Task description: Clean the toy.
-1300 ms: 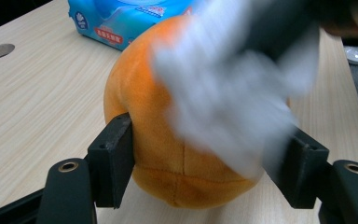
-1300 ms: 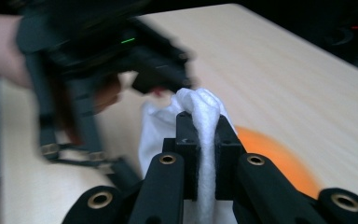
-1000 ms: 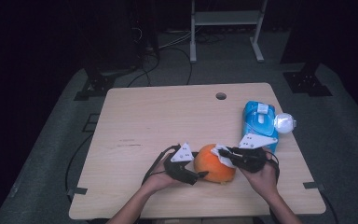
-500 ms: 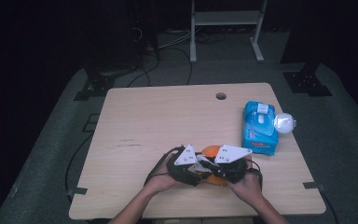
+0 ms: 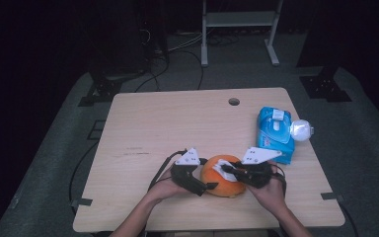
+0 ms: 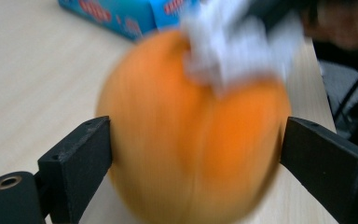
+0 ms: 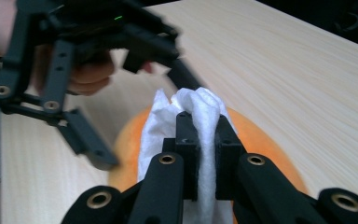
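An orange ball [image 5: 220, 186] with faint ribs lies near the table's front edge. My left gripper [image 5: 205, 186] holds it from the left, one jaw pressed against each side of the ball [image 6: 191, 140], which is blurred. My right gripper [image 5: 229, 173] comes in from the right and is shut on a crumpled white wipe [image 7: 205, 105]. The wipe [image 5: 222, 169] rests on top of the ball [image 7: 261, 140]. In the left gripper view the wipe [image 6: 237, 46] shows as a blurred white patch on the ball's upper right.
A blue pack of wipes [image 5: 275, 133] lies at the table's right side, with a white round object [image 5: 301, 130] against its right edge. A small hole [image 5: 234, 101] sits near the table's far edge. The light wooden table [image 5: 168, 128] is bare to the left.
My right gripper swept the wipe leftward over the ball's top, then drew back a little to the right. The left gripper kept its hold on the ball.
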`<state>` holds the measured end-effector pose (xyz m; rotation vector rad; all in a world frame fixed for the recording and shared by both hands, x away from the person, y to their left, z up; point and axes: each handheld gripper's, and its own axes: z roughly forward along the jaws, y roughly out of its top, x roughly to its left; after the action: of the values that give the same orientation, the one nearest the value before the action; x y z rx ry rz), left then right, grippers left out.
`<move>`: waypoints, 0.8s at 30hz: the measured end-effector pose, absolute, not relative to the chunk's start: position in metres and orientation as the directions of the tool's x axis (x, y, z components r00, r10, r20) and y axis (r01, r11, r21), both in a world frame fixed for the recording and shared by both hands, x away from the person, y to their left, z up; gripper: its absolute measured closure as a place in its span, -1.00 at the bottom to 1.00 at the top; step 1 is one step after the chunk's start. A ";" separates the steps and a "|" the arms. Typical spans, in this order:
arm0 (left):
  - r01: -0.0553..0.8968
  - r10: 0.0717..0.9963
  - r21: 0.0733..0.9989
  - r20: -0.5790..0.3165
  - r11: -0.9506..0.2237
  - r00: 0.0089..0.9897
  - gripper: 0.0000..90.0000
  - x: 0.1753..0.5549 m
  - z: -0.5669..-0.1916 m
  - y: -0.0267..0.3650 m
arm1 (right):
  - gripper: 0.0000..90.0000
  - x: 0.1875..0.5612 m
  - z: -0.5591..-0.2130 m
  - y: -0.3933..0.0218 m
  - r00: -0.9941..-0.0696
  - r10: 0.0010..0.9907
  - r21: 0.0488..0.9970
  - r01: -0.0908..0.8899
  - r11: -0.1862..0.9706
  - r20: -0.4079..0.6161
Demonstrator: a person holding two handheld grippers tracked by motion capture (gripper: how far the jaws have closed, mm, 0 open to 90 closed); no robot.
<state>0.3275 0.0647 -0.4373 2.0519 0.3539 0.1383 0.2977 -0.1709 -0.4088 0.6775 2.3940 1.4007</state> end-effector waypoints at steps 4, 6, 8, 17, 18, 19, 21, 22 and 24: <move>0.131 0.294 0.870 0.017 -0.476 0.956 -0.48 0.324 -0.437 0.065 | 0.85 0.297 -0.409 -0.161 -0.862 0.506 0.869 0.215 0.446 -0.047; 0.157 0.307 0.865 -0.003 -0.476 0.952 -0.37 0.328 -0.438 0.069 | 0.85 0.300 -0.407 -0.168 -0.857 0.514 0.873 0.235 0.428 -0.021; 0.171 0.311 0.862 -0.016 -0.477 0.950 -0.33 0.331 -0.440 0.073 | 0.85 0.303 -0.408 -0.177 -0.844 0.536 0.871 0.256 0.420 -0.011; 0.241 0.331 0.853 -0.086 -0.462 0.940 -0.57 0.337 -0.442 0.081 | 0.85 0.304 -0.413 -0.198 -0.810 0.585 0.871 0.304 0.385 0.024; 0.235 0.333 0.856 -0.078 -0.461 0.940 -0.66 0.337 -0.440 0.080 | 0.85 0.303 -0.413 -0.195 -0.813 0.582 0.870 0.297 0.394 0.014; 0.216 0.332 0.865 -0.062 -0.452 0.941 -0.73 0.336 -0.437 0.079 | 0.85 0.302 -0.413 -0.193 -0.811 0.585 0.871 0.298 0.392 0.015; 0.181 0.307 0.885 -0.046 -0.428 0.951 -0.69 0.333 -0.431 0.075 | 0.85 0.301 -0.411 -0.187 -0.815 0.579 0.874 0.285 0.394 0.005; 0.165 0.306 0.883 -0.026 -0.440 0.952 -0.66 0.331 -0.430 0.071 | 0.85 0.301 -0.410 -0.185 -0.820 0.572 0.878 0.277 0.391 0.004; 0.138 0.307 0.875 0.012 -0.464 0.952 -0.40 0.329 -0.432 0.069 | 0.85 0.300 -0.409 -0.179 -0.828 0.561 0.881 0.266 0.392 0.001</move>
<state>0.3294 0.0687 -0.4319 2.0578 0.3163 0.2038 0.2996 -0.1786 -0.4087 0.7236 2.3578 1.4090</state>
